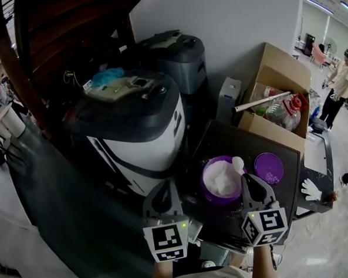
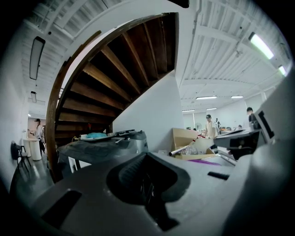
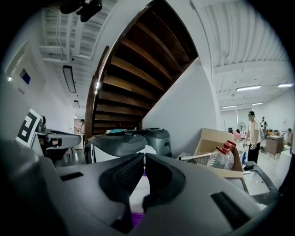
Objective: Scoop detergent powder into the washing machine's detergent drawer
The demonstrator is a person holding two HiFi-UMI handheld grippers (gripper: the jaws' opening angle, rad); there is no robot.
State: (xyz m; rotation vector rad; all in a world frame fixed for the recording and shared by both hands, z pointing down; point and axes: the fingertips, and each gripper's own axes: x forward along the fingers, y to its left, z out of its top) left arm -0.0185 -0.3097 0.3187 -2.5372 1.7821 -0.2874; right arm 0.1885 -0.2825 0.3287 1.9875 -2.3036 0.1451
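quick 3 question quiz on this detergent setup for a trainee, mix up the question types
1. Multiple choice: what does the right claw grip?
A) a white scoop
B) a plastic bottle
C) a cloth

2. True or false: the purple lid is off and lies beside the tub of powder.

3. Fill in the blank: the left claw, next to the washing machine, is ___ with nothing between its jaws.

Key: 1 A; 2 true; 3 shut.
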